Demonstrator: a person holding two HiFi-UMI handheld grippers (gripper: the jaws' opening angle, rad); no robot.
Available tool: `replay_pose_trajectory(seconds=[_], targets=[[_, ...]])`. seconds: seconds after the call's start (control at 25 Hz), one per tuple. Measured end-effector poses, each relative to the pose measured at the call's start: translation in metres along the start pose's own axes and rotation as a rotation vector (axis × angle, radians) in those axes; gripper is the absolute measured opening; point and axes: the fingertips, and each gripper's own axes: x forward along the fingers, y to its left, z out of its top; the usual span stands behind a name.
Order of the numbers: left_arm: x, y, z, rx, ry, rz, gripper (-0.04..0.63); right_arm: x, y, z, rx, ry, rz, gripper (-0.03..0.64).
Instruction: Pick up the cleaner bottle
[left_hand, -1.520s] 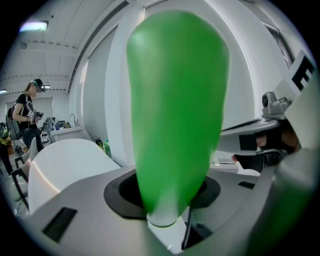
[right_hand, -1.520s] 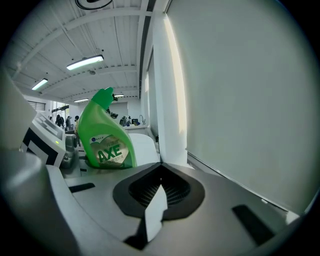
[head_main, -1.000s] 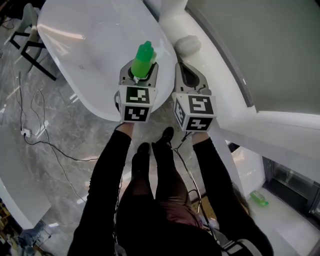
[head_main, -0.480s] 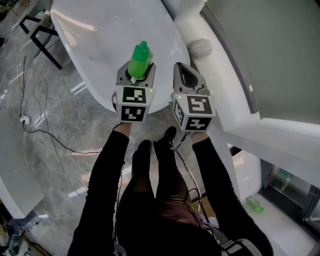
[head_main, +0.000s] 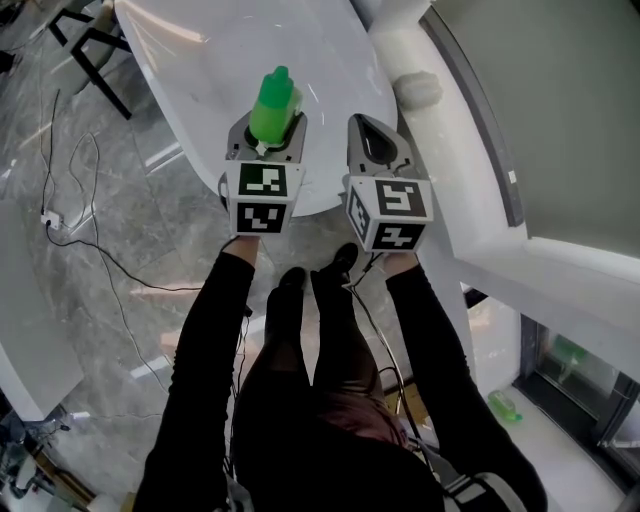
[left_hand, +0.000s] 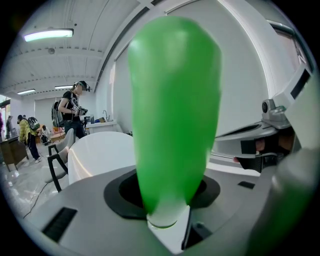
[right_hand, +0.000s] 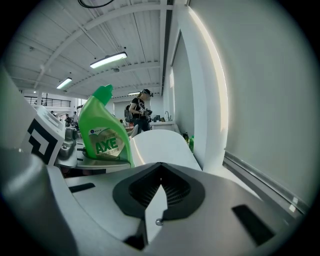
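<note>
Two black-sleeved arms (head_main: 215, 340) are reaching forward from the bottom of the head view, each carrying a gripper with a marker cube (head_main: 263, 198) at its back. Ahead of the cubes, the left gripper (head_main: 268, 138) is pinching the green cleaner bottle (head_main: 273, 100) low on its body, a jaw pressing on either side, and the bottle is standing upright with its cap uppermost. Just beside it, the right gripper (head_main: 378, 145) is carrying nothing, its jaws lying pressed together to a point. Both grippers are hovering over the near end of a white oval table (head_main: 190, 60); whether the bottle's base is touching the top I cannot tell. Right of the table a white ledge (head_main: 450, 170) is running along the wall, a pale lump (head_main: 417, 88) lying on it. Cables (head_main: 70, 210) are trailing across the grey marble floor (head_main: 130, 270) at left, and farthest off, in the right gripper view, a person in black (right_hand: 141, 112) is standing beyond the table
</note>
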Motion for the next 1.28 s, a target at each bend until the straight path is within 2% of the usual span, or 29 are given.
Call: replay_pose_trajectory(seconds=[0.88,1.28], targets=[[-0.047,0.043,-0.007,-0.022,-0.003,0.065,0.193,0.006,0.049,0.006,0.016,0.010,0.088,0.002],[-0.052,0.050,-0.006,-0.018,-0.004,0.078,0.193,0.007,0.058,-0.003,-0.025,0.036,0.094,0.002]])
